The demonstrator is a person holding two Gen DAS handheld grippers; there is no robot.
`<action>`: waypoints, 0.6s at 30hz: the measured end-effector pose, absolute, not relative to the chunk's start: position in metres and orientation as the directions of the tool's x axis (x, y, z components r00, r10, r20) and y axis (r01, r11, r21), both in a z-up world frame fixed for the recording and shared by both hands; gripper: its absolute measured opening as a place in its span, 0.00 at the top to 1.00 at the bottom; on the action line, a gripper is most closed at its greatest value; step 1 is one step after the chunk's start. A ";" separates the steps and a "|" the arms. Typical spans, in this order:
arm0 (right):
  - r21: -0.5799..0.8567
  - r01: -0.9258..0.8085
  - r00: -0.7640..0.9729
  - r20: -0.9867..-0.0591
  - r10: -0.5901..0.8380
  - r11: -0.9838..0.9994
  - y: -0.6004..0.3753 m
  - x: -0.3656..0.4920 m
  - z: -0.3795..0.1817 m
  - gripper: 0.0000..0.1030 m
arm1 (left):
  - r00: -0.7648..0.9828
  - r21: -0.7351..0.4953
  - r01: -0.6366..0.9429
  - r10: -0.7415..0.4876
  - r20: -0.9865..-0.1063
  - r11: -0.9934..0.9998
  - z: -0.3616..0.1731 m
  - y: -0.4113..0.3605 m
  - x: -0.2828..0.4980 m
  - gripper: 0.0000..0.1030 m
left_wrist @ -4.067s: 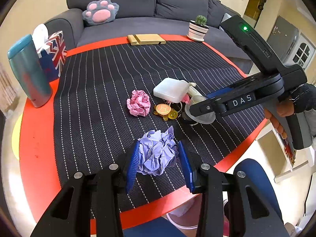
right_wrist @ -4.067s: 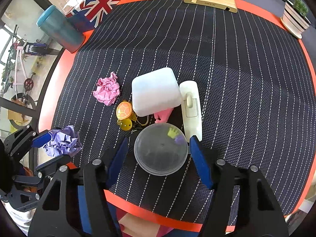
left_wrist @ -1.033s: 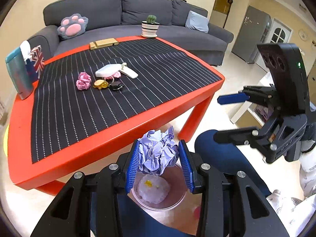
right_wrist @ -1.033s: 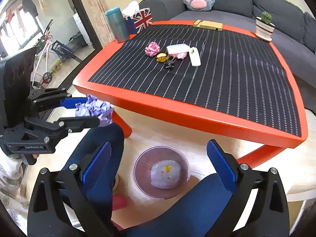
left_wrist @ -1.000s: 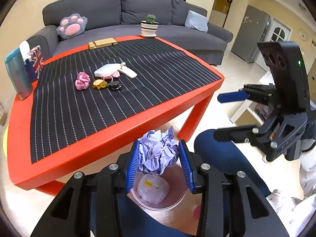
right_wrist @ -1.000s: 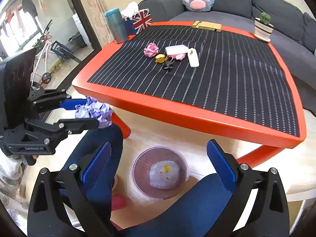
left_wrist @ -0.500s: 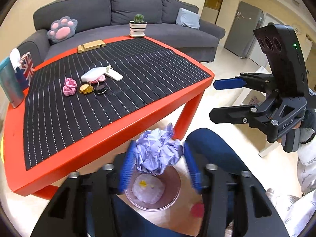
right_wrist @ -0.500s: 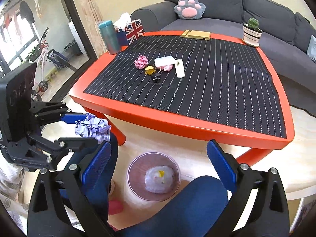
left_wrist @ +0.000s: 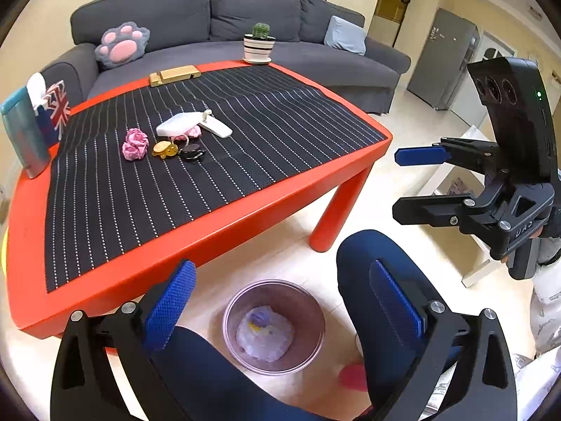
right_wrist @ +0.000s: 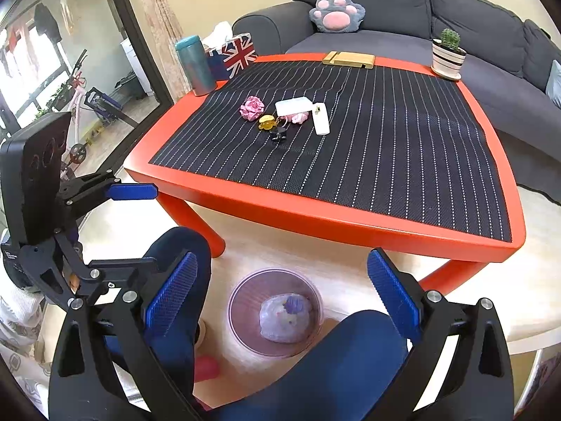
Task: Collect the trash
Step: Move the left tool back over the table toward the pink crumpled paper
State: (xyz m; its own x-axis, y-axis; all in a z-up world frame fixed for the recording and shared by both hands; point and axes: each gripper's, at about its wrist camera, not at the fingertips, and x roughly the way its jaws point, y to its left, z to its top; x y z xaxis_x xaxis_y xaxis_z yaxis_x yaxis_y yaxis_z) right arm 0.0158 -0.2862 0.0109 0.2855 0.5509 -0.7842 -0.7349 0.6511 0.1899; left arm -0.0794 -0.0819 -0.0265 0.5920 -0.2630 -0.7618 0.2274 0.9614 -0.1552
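A small pink bin (left_wrist: 315, 319) stands on the floor between the person's knees, with pale crumpled trash (left_wrist: 265, 333) inside; it also shows in the right wrist view (right_wrist: 238, 315). My left gripper (left_wrist: 280, 301) is open and empty above the bin. My right gripper (right_wrist: 278, 291) is open and empty, also above the bin. A crumpled pink paper ball (left_wrist: 135, 144) lies on the striped mat of the red table (left_wrist: 210, 224), and shows in the right wrist view (right_wrist: 251, 107).
On the mat lie a white box (left_wrist: 178, 124), a white remote (left_wrist: 217, 127), a yellow turtle charm (left_wrist: 163, 148) and a black lid (left_wrist: 191, 151). A teal tumbler (left_wrist: 22, 140), flag tissue box (left_wrist: 54, 112), wooden stand (left_wrist: 173, 75) and cactus pot (left_wrist: 259, 47) stand at the table's edges.
My left gripper has opened and let go of the purple paper ball, which has dropped into the bin. Both grippers have risen a little from the table.
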 end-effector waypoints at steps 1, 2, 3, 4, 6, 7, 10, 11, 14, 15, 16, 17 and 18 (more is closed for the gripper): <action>0.190 -0.736 0.284 -0.785 0.551 0.650 -0.286 0.016 0.011 0.06 | 0.593 -0.157 0.225 -0.263 -0.761 0.962 -0.026 -0.081 -0.080 0.07; 0.190 -0.737 0.283 -0.785 0.551 0.649 -0.285 0.015 0.010 0.06 | 0.594 -0.160 0.222 -0.264 -0.760 0.962 -0.026 -0.080 -0.080 0.08; 0.190 -0.737 0.283 -0.785 0.551 0.649 -0.285 0.015 0.010 0.06 | 0.596 -0.163 0.219 -0.264 -0.758 0.962 -0.026 -0.079 -0.081 0.07; 0.191 -0.737 0.282 -0.785 0.551 0.648 -0.285 0.015 0.010 0.06 | 0.598 -0.164 0.216 -0.263 -0.757 0.963 -0.026 -0.078 -0.081 0.07; 0.192 -0.738 0.280 -0.785 0.553 0.647 -0.284 0.015 0.009 0.06 | 0.600 -0.168 0.210 -0.263 -0.755 0.963 -0.025 -0.076 -0.081 0.07; 0.192 -0.739 0.279 -0.784 0.554 0.646 -0.283 0.015 0.009 0.06 | 0.602 -0.168 0.208 -0.262 -0.754 0.964 -0.024 -0.075 -0.082 0.07; 0.195 -0.741 0.277 -0.783 0.558 0.642 -0.282 0.015 0.009 0.06 | 0.608 -0.173 0.199 -0.260 -0.750 0.965 -0.023 -0.072 -0.082 0.07; 0.196 -0.741 0.277 -0.782 0.559 0.642 -0.281 0.015 0.010 0.06 | 0.610 -0.174 0.196 -0.259 -0.749 0.965 -0.023 -0.071 -0.083 0.07; 0.198 -0.744 0.275 -0.780 0.562 0.638 -0.279 0.016 0.010 0.06 | 0.615 -0.179 0.186 -0.256 -0.746 0.966 -0.021 -0.066 -0.082 0.07; 0.198 -0.745 0.274 -0.780 0.563 0.637 -0.278 0.017 0.011 0.06 | 0.616 -0.179 0.182 -0.254 -0.746 0.967 -0.021 -0.064 -0.082 0.07; 0.196 -0.747 0.275 -0.779 0.564 0.635 -0.277 0.018 0.012 0.06 | 0.617 -0.179 0.180 -0.253 -0.745 0.967 -0.020 -0.062 -0.081 0.07; 0.195 -0.748 0.275 -0.778 0.565 0.634 -0.275 0.019 0.013 0.06 | 0.621 -0.181 0.173 -0.250 -0.743 0.968 -0.019 -0.059 -0.080 0.07; 0.196 -0.750 0.275 -0.777 0.566 0.632 -0.274 0.020 0.014 0.06 | 0.622 -0.182 0.170 -0.248 -0.743 0.969 -0.019 -0.058 -0.079 0.07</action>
State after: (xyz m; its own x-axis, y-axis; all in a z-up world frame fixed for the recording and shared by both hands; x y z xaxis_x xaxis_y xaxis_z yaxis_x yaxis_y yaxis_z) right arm 0.0195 -0.2742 0.0142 0.2752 0.5663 -0.7769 -0.7495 0.6324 0.1955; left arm -0.0793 -0.0580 -0.0186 0.6220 -0.2484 -0.7425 0.1701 0.9686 -0.1816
